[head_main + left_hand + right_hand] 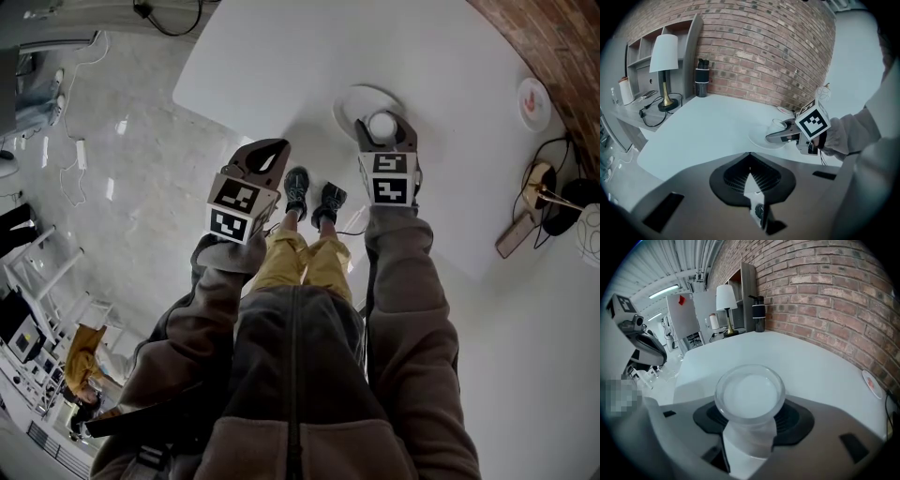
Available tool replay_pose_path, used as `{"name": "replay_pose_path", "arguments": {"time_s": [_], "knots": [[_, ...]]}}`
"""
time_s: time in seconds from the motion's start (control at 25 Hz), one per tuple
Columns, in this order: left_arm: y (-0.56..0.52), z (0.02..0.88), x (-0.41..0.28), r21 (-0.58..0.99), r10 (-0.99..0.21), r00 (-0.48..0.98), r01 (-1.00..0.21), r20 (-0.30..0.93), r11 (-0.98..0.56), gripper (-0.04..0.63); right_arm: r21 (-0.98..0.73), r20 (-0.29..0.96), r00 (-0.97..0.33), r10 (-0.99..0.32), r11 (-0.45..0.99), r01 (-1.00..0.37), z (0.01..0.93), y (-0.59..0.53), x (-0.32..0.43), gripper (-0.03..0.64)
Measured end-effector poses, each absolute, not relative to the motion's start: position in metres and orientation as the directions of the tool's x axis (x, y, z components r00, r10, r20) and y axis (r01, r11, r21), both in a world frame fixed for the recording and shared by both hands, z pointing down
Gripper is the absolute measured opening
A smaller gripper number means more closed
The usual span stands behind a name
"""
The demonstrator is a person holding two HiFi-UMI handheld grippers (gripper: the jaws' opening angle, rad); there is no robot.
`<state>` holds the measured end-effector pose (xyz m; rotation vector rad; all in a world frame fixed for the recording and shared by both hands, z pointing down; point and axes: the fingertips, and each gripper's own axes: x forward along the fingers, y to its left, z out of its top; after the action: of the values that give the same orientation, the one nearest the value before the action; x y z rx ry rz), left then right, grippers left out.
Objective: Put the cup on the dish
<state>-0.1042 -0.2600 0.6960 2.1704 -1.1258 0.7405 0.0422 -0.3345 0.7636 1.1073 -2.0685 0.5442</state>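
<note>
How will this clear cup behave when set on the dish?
The clear round cup looks rigid and smooth, so it may slip in the right gripper. Base seems narrower than rim: possibly tippy on the white dish.

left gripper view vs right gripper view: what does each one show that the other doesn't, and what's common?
Left gripper view only: the dish, with the right claw holding the cup over it. Contact can't be told. It also shows the left claw, shut and empty.

Right gripper view only: a look straight into the cup's open mouth between the jaws, a small plate by the brick wall, and the left claw seen from outside.

Both: the cup, lamp, black bottle, brick wall and white table.
</note>
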Motion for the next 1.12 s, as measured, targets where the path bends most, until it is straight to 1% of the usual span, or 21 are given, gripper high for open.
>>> {"name": "replay_pose_path", "arguments": {"time_s": [0.4,0.64,0.68,0.72,0.88,1.12], "knots": [[-0.257,0.697,-0.097,0.254,-0.524,0.508,-0.838,0.683,-0.483,0.005,-0.035,0.748,-0.391,-0.537,0.555,-0.831,0.765,-0.337,0.041,0.256],[-0.255,0.689,-0.098,0.239,-0.542,0.507,-0.839,0.670,-0.489,0.005,-0.057,0.730,-0.428,-0.533,0.576,-0.816,0.765,-0.334,0.041,0.258],[-0.255,0.686,-0.098,0.237,-0.545,0.508,-0.838,0.667,-0.492,0.005,-0.063,0.719,-0.439,-0.538,0.579,-0.813,0.762,-0.334,0.041,0.274],[-0.255,0.684,-0.098,0.235,-0.547,0.510,-0.836,0.663,-0.495,0.005,-0.071,0.708,-0.452,-0.544,0.581,-0.811,0.758,-0.334,0.041,0.321],[-0.248,0.678,-0.100,0.232,-0.543,0.514,-0.832,0.664,-0.504,0.005,-0.060,0.654,-0.469,-0.593,0.577,-0.814,0.728,-0.332,0.046,0.331],[-0.253,0.641,-0.091,0.225,-0.593,0.526,-0.832,0.610,-0.507,0.005,-0.024,0.572,-0.455,-0.683,0.540,-0.841,0.652,-0.312,0.064,0.331]]}}
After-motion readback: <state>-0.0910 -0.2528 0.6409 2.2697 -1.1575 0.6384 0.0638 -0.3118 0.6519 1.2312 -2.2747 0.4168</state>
